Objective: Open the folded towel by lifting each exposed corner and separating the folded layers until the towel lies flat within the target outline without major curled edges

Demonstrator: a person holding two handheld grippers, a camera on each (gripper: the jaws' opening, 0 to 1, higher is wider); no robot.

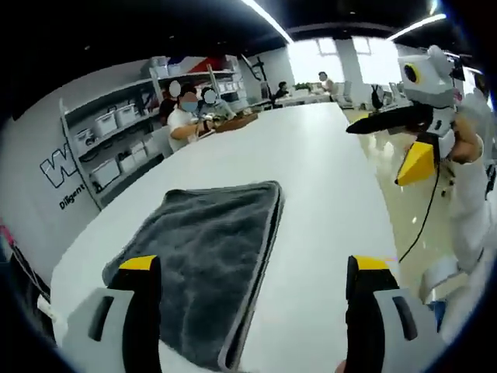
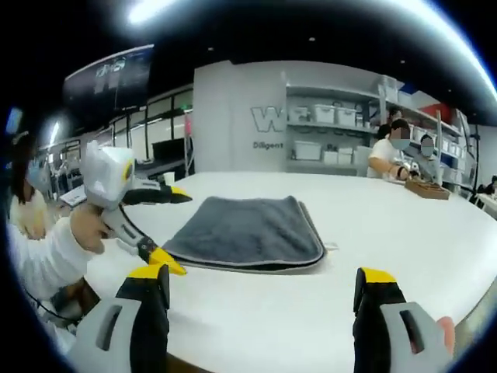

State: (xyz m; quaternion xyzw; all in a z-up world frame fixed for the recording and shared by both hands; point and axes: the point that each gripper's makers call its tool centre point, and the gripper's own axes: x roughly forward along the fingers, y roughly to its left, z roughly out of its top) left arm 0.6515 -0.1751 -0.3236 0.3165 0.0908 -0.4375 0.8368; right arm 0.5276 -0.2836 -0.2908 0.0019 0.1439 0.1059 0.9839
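A dark grey folded towel (image 1: 210, 256) lies flat on the white table (image 1: 326, 179), its layered edges to the right in the left gripper view. My left gripper (image 1: 255, 268) hovers just above its near end, jaws wide apart and holding nothing. In the right gripper view the towel (image 2: 248, 225) sits in the middle, and the left gripper (image 2: 186, 235), held by a hand, stands open at the towel's left edge. My right gripper (image 2: 264, 276) is open and short of the towel's near edge. It also hangs open in the air at the upper right (image 1: 375, 155).
Two people (image 1: 194, 113) sit at the far end of the table with a wooden tray (image 2: 425, 189). Shelves with white bins (image 2: 326, 132) line the wall behind. The table's edge (image 1: 392, 225) drops off to the floor on the right.
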